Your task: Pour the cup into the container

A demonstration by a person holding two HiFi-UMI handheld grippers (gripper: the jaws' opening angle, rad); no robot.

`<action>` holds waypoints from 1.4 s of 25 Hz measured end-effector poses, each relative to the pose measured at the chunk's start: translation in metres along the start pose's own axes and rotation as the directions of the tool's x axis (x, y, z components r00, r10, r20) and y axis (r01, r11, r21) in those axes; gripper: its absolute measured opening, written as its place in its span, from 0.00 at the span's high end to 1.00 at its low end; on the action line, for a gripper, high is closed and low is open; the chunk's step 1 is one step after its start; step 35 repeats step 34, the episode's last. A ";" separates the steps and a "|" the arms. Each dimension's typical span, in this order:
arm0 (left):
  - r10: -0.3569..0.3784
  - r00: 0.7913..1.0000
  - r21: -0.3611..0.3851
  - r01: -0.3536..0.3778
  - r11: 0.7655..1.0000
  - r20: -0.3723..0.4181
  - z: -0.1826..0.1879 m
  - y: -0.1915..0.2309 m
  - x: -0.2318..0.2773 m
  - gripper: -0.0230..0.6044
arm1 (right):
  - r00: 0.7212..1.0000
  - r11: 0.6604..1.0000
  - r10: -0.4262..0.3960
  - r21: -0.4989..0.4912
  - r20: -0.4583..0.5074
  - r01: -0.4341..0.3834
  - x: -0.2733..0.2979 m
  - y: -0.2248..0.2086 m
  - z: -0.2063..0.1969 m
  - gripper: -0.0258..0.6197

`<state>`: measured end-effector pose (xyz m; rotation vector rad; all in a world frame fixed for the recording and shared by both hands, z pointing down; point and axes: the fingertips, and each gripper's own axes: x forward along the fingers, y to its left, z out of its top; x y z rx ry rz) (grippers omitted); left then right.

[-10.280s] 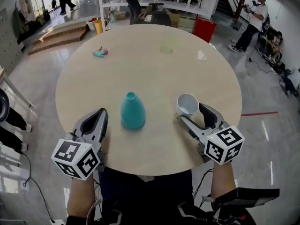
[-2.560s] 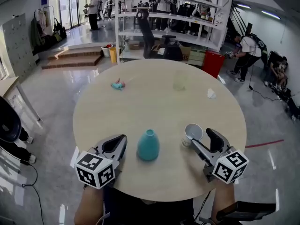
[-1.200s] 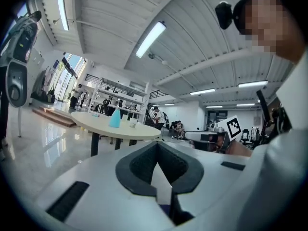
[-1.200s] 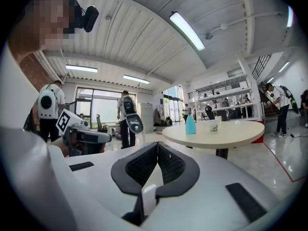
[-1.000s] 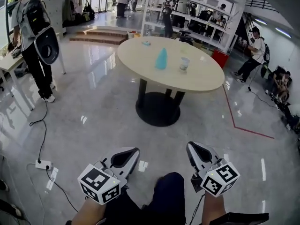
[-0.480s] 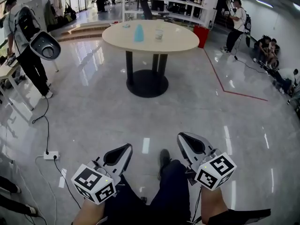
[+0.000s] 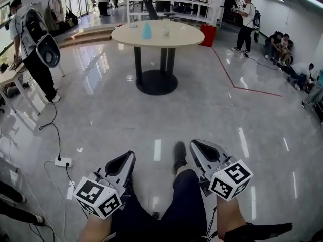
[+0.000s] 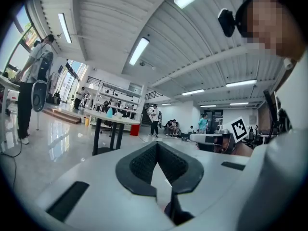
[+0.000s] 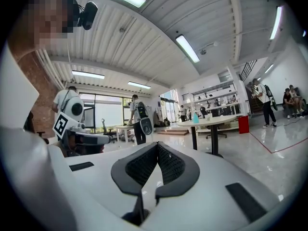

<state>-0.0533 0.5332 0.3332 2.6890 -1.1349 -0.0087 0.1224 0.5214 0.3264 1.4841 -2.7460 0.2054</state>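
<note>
Evidently, the work place is being left behind. The left gripper (image 7: 125,160) and the right gripper (image 7: 198,146) are being carried low over the person's legs (image 7: 187,195), level and side by side. The table (image 7: 179,39) is being seen well ahead of both sets of jaws, across a wide stretch of shiny floor (image 7: 212,105). Both sets of jaws are being kept pressed together, tip against tip, with nothing pinched between them; each gripper view is bearing this out. The cup (image 7: 165,29) and the teal container (image 7: 147,30) are being left standing on the table, upright and near each other, far beyond the jaws.

For the task, handling is judged to be finished or broken off, since no pour is being made possible from this position. Whether the cup has been emptied cannot be told at this range.

Against the frame of half a second ago, the table is being shown smaller and further ahead of the jaws, so the retreat is judged to be continuing. Against the earlier close frames, the difference is greater: there the jaws were being held at the table edge, with the container between the two grippers and the cup just beside the right jaws.

A power strip (image 7: 63,162) is lying on the floor, off to the left of the left jaws.
</note>
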 end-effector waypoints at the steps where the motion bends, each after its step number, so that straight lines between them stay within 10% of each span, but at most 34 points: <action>1: 0.000 1.000 0.008 0.000 1.000 0.005 0.000 -0.004 -0.010 0.96 | 1.000 1.000 0.001 -0.008 0.010 -0.001 -0.007 0.009 0.003 0.95; 20: 0.023 0.999 0.028 -0.024 0.999 0.024 0.000 -0.035 -0.099 0.96 | 0.998 0.996 -0.035 -0.076 0.049 0.038 -0.066 0.086 0.023 0.95; 35: 0.079 0.997 0.112 -0.079 0.991 0.006 0.005 -0.018 -0.073 0.96 | 0.989 0.986 -0.135 -0.095 0.052 0.139 -0.049 0.057 0.033 0.95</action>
